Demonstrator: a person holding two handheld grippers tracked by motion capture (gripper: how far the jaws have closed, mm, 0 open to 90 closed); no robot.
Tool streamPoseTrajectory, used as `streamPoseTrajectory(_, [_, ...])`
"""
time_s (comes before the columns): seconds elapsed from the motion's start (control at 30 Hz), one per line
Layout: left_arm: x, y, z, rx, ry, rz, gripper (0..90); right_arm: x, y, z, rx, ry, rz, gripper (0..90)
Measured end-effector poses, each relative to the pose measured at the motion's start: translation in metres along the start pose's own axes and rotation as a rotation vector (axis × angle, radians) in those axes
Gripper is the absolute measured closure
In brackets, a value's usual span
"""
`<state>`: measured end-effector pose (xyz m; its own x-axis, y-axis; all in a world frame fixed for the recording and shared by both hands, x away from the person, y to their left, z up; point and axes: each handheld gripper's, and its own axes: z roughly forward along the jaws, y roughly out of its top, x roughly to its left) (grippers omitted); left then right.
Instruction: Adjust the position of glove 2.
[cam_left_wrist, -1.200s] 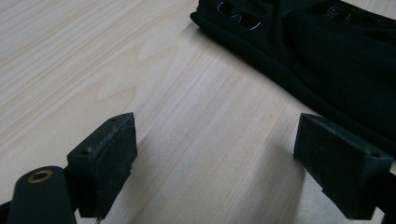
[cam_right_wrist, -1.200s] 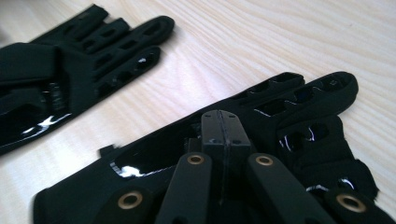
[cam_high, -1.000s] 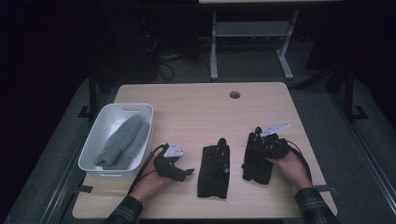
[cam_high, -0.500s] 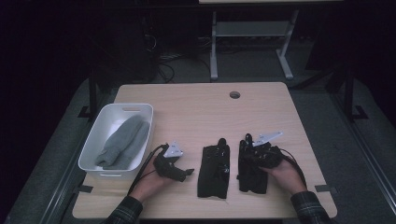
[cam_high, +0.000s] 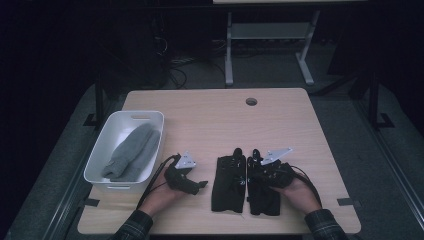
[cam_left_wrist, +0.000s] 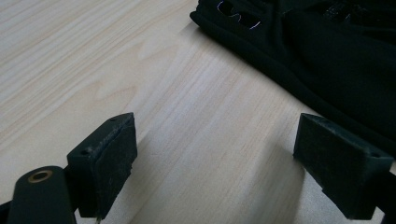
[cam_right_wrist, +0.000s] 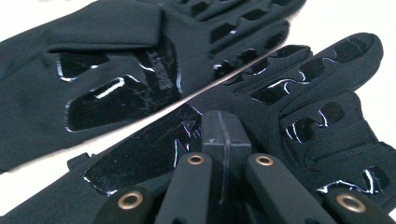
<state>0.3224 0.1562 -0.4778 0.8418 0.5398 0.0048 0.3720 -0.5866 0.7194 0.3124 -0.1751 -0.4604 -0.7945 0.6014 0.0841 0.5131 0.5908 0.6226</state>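
Observation:
Two black gloves lie side by side at the table's front middle, the left glove (cam_high: 228, 184) and the right glove (cam_high: 263, 195). My right gripper (cam_high: 256, 161) rests on the right glove; in the right gripper view its jaws (cam_right_wrist: 223, 122) are pressed together on that glove's palm (cam_right_wrist: 322, 84), with the other glove (cam_right_wrist: 107, 56) just beyond. My left gripper (cam_high: 201, 185) stands open on bare wood just left of the gloves. In the left gripper view the left gripper (cam_left_wrist: 219, 154) holds nothing, and a black glove edge (cam_left_wrist: 327, 56) lies ahead.
A white tub (cam_high: 150, 122) with a grey knitted item (cam_high: 132, 150) stands at the table's left edge. A cable hole (cam_high: 251, 101) sits near the far edge. A metal stand (cam_high: 270, 35) is behind the table.
My right gripper has moved left with the right glove, bringing it up against the other glove. The left gripper has stayed where it was.

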Motion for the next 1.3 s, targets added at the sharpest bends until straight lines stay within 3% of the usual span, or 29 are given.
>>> streamPoseTrajectory(0.13, [0.000,0.000,0.000,0.000,0.001,0.002,12.4,0.001,0.000,-0.004,-0.019,-0.007,-0.011,87.0])
streamPoseTrajectory(0.2, [0.000,0.000,0.000,0.001,0.001,0.002,12.4,-0.001,-0.001,-0.012,-0.057,-0.007,0.012,83.4])
streamPoseTrajectory(0.43, [0.000,0.000,0.000,0.001,0.000,0.003,12.4,-0.015,-0.018,-0.037,-0.127,-0.078,0.063,68.5])
streamPoseTrajectory(0.5, [0.000,0.000,0.000,0.002,0.000,0.001,12.4,-0.018,-0.026,-0.043,-0.134,-0.089,0.072,70.6])
streamPoseTrajectory(0.6, [0.000,0.001,-0.001,0.010,0.006,0.000,13.9,-0.021,-0.037,-0.051,-0.120,-0.087,0.077,86.6])
streamPoseTrajectory(0.63, [0.000,0.002,-0.002,0.013,0.004,-0.023,15.7,-0.021,-0.041,-0.052,-0.113,-0.089,0.082,89.8])
streamPoseTrajectory(0.77, [0.003,0.004,-0.008,0.009,-0.024,-0.061,24.1,-0.018,-0.054,-0.056,-0.089,-0.068,0.107,90.0])
streamPoseTrajectory(0.87, [0.000,0.007,-0.010,-0.019,-0.050,-0.074,28.4,-0.014,-0.059,-0.056,-0.082,-0.050,0.090,90.0])
streamPoseTrajectory(1.3, [-0.018,0.024,0.007,0.022,-0.098,-0.039,28.9,0.003,-0.059,-0.051,-0.045,0.030,0.048,90.0])
